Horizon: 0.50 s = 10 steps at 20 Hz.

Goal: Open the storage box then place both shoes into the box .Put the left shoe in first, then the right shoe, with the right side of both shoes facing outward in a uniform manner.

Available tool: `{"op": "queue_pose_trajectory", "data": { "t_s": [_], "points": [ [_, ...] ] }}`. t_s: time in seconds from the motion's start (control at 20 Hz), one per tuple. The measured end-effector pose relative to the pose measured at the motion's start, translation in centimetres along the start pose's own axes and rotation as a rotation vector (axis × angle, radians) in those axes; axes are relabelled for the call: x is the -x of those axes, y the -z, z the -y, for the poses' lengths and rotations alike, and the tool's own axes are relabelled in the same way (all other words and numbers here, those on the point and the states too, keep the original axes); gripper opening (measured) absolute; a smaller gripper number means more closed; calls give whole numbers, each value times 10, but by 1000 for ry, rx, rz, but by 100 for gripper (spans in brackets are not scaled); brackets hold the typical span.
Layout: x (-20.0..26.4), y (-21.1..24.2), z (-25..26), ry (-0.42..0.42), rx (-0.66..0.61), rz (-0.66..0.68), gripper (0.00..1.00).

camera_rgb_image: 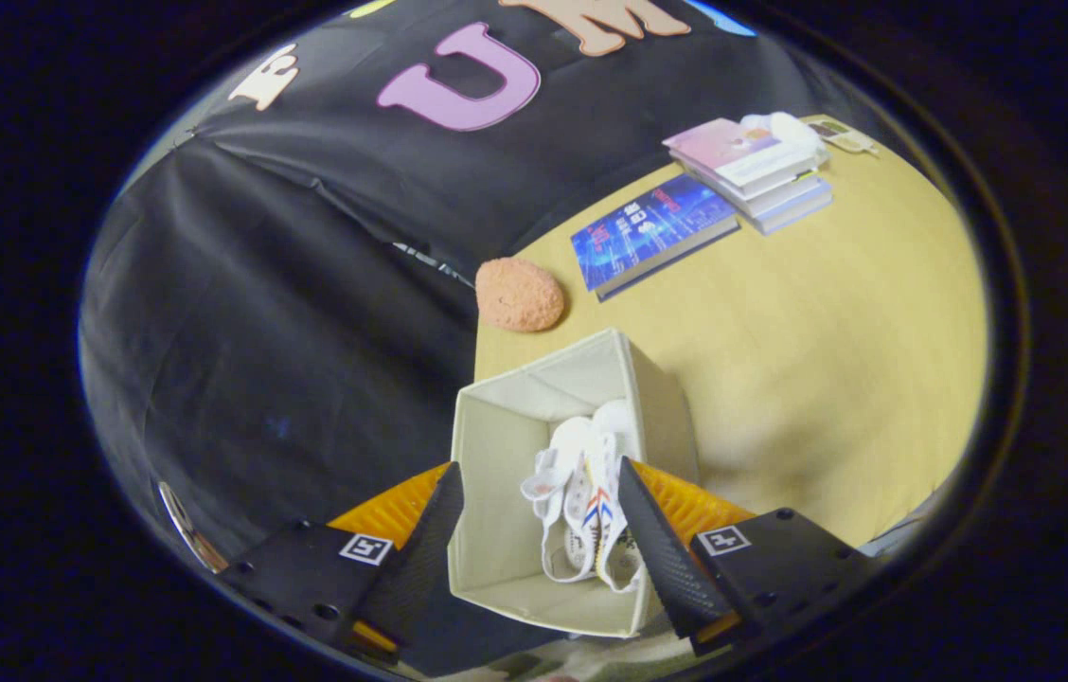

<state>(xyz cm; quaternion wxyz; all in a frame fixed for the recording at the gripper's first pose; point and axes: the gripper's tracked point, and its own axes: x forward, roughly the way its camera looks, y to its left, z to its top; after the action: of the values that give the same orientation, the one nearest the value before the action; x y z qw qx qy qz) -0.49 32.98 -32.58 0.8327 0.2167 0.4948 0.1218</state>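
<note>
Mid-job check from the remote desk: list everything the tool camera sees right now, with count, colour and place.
Open cream fabric storage box: one, cream, on the table between the tool's fingers.
White sneakers with red and blue side stripes: look like two, white, inside the box against its right wall; hard to separate them.
Orange rough oval lump: one, orange, at the table edge beyond the box.
Blue hardcover book: one, blue, lying flat beyond the box.
Stack of pale books: one stack, pink, white and light blue, beyond the blue book; something white on top.
Yellow wooden table: one, yellow.
Black cloth wall: one, black, behind the table.
Tool: one, open, fingers apart over the box, holding nothing.
</note>
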Motion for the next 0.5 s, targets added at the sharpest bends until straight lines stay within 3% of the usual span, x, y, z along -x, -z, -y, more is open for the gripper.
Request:
{"op": "queue_pose_trajectory", "data": {
  "t_s": [0.25, 0.5],
  "points": [
    [50, -42, 32, 17, 35, 177, 100],
    [119, -86, 58, 46, 155, 372, 100]
  ]
}}
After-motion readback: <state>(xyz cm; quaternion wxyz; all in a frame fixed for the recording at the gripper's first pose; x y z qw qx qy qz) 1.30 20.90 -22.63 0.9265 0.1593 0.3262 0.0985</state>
